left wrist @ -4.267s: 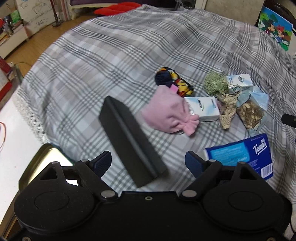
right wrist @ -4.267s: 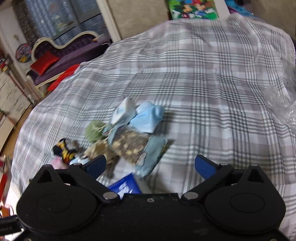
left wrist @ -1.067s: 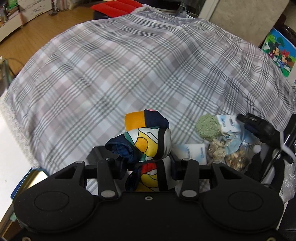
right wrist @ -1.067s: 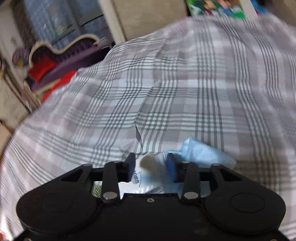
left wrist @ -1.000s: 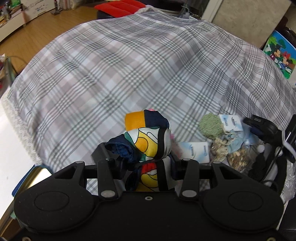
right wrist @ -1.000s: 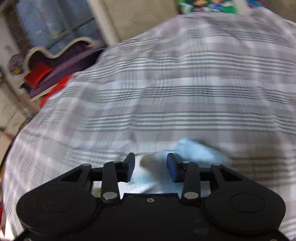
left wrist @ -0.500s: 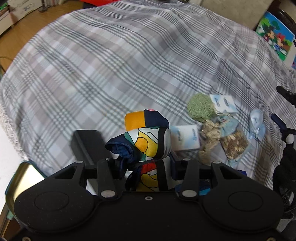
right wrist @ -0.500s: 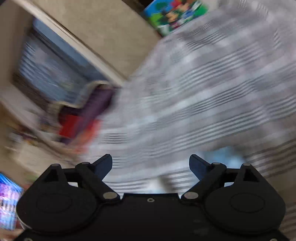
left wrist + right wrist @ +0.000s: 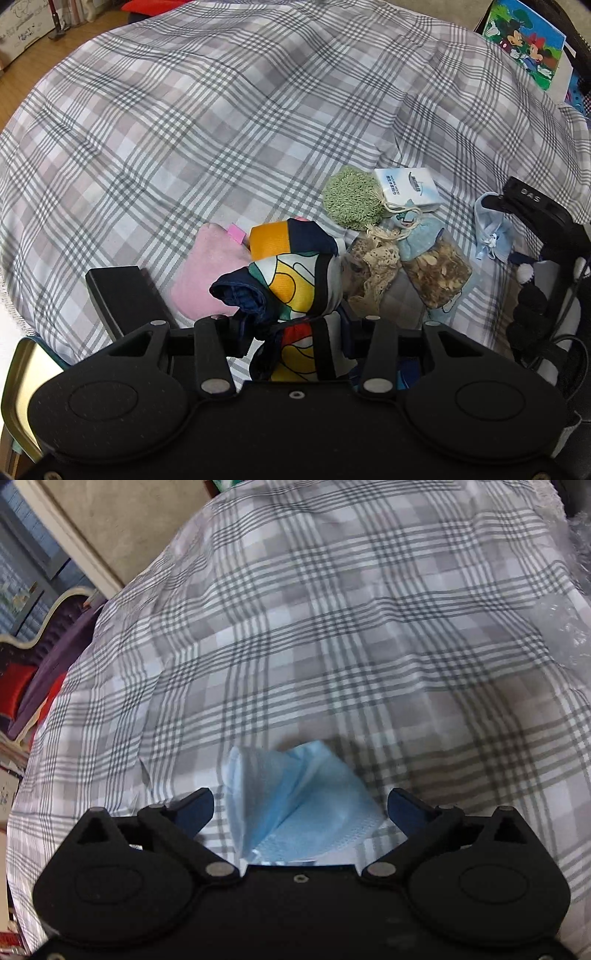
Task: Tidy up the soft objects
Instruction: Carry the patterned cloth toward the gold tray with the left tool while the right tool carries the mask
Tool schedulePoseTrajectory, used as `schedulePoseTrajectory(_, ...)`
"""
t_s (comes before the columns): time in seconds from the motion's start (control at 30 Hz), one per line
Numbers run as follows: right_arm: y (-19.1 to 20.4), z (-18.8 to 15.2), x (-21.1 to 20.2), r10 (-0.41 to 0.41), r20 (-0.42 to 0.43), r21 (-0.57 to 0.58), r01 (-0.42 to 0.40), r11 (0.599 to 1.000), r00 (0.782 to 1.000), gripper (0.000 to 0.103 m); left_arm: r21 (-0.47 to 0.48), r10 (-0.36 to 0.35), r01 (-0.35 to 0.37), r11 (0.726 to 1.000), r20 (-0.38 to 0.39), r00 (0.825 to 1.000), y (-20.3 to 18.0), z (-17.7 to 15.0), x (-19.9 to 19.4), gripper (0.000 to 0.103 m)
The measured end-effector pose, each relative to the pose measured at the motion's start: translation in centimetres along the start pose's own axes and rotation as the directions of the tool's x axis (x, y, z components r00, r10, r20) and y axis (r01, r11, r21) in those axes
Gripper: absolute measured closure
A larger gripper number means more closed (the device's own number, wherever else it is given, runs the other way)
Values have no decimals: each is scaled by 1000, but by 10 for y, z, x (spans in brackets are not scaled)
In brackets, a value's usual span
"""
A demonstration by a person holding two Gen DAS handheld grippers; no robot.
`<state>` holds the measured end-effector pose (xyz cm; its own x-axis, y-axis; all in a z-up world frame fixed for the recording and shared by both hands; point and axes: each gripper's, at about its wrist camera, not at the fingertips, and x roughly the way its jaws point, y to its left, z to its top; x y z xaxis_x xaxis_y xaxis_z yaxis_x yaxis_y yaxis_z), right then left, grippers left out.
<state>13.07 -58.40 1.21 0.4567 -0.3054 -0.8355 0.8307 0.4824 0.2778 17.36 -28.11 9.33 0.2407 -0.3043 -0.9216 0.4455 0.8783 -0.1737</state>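
**Soft bundle held over a plaid bed while a face mask is let go**

A rolled fabric bundle printed in navy, orange, white and green (image 9: 291,273) is sitting squeezed between the pads of the left gripper (image 9: 291,328), above the grey-and-white plaid bedspread (image 9: 207,110). It is looking light and floppy; the roll is bulging out beyond the pads, so a hold across its thick middle is probably the safest. The right gripper (image 9: 301,808) is opening its jaws, and a pale blue pleated face mask (image 9: 295,805) is lying between them untouched, thin and limp on the cloth.

Just beyond the bundle are lying a pink plush pouch (image 9: 207,269), a green shaggy round pad (image 9: 352,199), a white tissue packet (image 9: 408,188), a lace sachet (image 9: 373,266) and a clear bag of dried pieces (image 9: 436,273). A black rectangular box (image 9: 125,299) is sitting at the left.

The bundle's lower end is hiding behind the gripper body, and the mask's near edge is cut off too.
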Motion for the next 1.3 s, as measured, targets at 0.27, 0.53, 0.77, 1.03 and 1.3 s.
schedulePoseTrajectory(0.27,-3,1,-3,2,2,-34,-2,999,1000,69,-19,33,-33,999,13,999,10,-16,-15,59)
schedulePoseTrajectory(0.53,21,-18,-64,177,198,-159,-146,976,964,69,-83,95,-91,992,51,994,50,-46,-55,59)
schedulePoseTrajectory(0.77,46,-77,-131,399,133,-351,-333,875,907,69,-197,159,-137,971,99,982,105,-85,-96,59)
schedulePoseTrajectory(1.03,79,-162,-198,549,-136,-525,-530,666,824,69,-355,249,-209,911,71,966,176,-135,-111,59)
schedulePoseTrajectory(1.3,112,-264,-228,494,-386,-626,-615,481,779,69,-477,310,-268,837,8,951,237,-180,-92,59)
